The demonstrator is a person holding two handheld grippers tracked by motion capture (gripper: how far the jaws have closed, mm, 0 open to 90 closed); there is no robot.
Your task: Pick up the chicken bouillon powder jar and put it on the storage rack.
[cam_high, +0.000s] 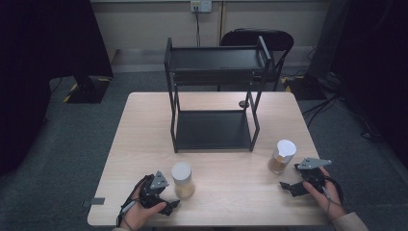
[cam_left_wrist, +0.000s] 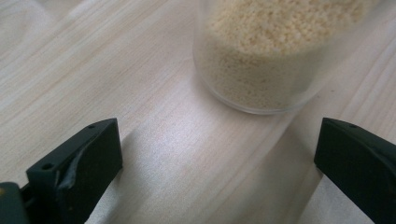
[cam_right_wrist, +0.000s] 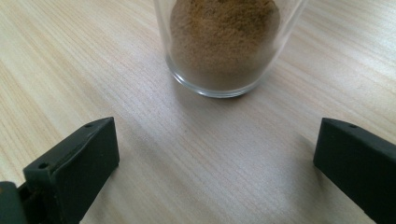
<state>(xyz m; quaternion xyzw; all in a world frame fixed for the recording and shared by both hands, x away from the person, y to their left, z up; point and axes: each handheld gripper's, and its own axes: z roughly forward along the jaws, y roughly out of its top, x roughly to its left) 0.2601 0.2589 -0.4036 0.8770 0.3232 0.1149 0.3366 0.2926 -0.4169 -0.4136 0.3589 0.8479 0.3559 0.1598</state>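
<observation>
Jars on desk (cam_high: 226, 159) | left tongs (cam_left_wrist: 215, 158) spread wide, clear jar of pale grains (cam_left_wrist: 271, 56) just ahead, untouched | right tongs (cam_right_wrist: 215, 158) spread wide, clear jar of brown powder (cam_right_wrist: 224, 42) just ahead, white-lidded

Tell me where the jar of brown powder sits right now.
In the high view the jar of brown powder stands upright on the table's right side, just ahead of the open right tongs and right of the black shelf rack's front corner.

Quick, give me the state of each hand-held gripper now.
Left hand-held gripper: open, holding nothing, facing the pale-grain jar.
Right hand-held gripper: open, holding nothing, facing the brown-powder jar.
</observation>
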